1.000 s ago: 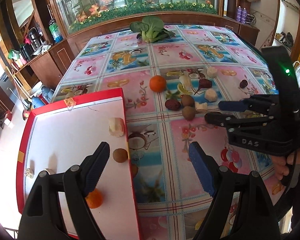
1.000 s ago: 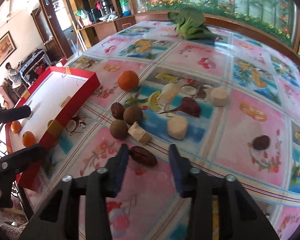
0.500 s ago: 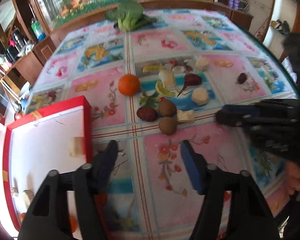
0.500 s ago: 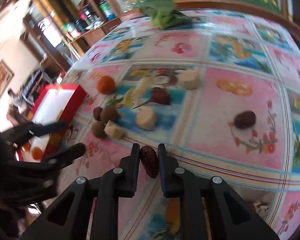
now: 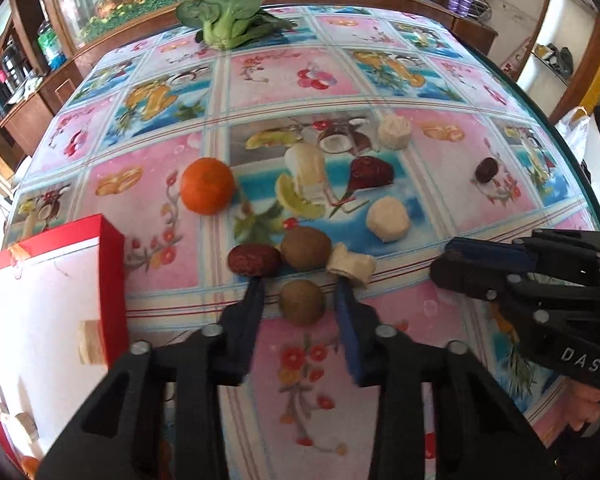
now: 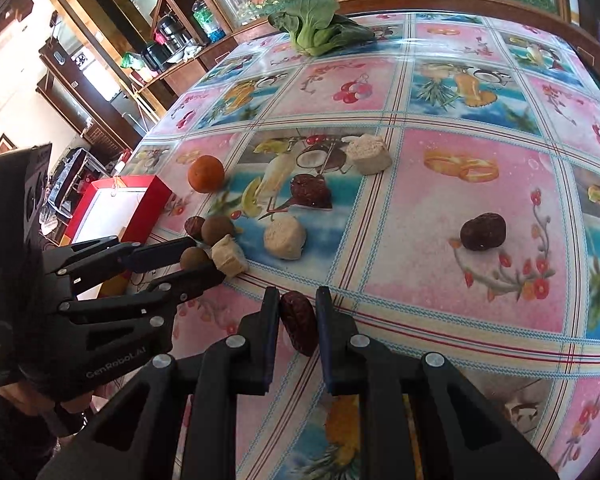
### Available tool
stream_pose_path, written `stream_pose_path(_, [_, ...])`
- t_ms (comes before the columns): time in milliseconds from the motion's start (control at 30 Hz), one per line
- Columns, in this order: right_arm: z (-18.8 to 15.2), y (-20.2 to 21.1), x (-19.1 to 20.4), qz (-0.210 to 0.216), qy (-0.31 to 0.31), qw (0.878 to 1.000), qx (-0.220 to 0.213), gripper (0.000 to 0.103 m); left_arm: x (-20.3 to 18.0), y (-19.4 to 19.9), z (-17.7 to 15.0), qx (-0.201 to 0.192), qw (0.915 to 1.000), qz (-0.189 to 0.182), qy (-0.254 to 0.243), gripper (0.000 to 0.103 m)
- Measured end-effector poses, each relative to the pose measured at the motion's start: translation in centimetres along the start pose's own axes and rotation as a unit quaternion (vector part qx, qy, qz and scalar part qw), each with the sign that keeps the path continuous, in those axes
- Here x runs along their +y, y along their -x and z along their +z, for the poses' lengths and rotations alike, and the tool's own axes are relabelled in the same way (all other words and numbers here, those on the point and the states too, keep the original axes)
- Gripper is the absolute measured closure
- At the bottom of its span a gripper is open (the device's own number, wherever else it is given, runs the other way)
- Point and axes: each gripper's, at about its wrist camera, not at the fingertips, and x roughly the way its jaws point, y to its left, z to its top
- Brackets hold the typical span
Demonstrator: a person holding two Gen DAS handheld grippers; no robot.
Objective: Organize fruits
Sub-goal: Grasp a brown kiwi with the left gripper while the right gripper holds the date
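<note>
Left wrist view: the left tongs (image 5: 300, 296) straddled a brown kiwi (image 5: 302, 302) on the counter (image 5: 440, 80); their jaws had just been closing and stood narrow around the fruit, contact not clearly shown. Only this view showed the red box (image 5: 112, 280) interior, holding a pale chunk (image 5: 90, 342) by its wall. The right tongs entered at right, marked "DAS".

Right wrist view: the right tongs (image 6: 298, 312) gripped a red date (image 6: 298, 322) between both pads, just above the counter. Only this view showed that held date, and the left tongs from the side, marked "GenRoboL.AI" as far as legible.

Both views: an orange (image 5: 207, 191), a second kiwi (image 5: 306, 243), a second date (image 5: 254, 260), pale chunks and a leafy green (image 5: 224, 20) lay on the counter outside the box.
</note>
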Motion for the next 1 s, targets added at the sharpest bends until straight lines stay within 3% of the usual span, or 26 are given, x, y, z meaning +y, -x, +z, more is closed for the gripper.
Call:
stream_pose_path(200, [-0.2, 0.0, 0.2, 0.001, 0.031, 0.999, 0.011, 0.086, -0.1, 0.0, -0.2, -0.009, 0.9999, -0.006, 0.002, 0.073])
stream_pose_path(267, [-0.3, 0.1, 0.3, 0.002, 0.044, 0.999, 0.015, 0.086, -0.1, 0.1, -0.2, -0.011, 0.9999, -0.002, 0.003, 0.078])
stream_pose_path(500, [-0.7, 0.2, 0.6, 0.001, 0.070, 0.997, 0.018, 0.086, -0.5, 0.9, -1.6, -0.016, 0.9998, -0.007, 0.003, 0.078])
stream_pose_path(833, [-1.3, -0.2, 2.3, -0.033, 0.131, 0.991, 0.004, 0.080, -0.4, 2.2, -3.9, -0.016, 0.9994, -0.029, 0.014, 0.078])
stream_pose_path(1000, [-1.0, -0.3, 1.8, -0.028, 0.122, 0.992, 0.000, 0.088, -0.2, 2.4, -4.4, -0.019, 0.9990, -0.033, 0.024, 0.078])
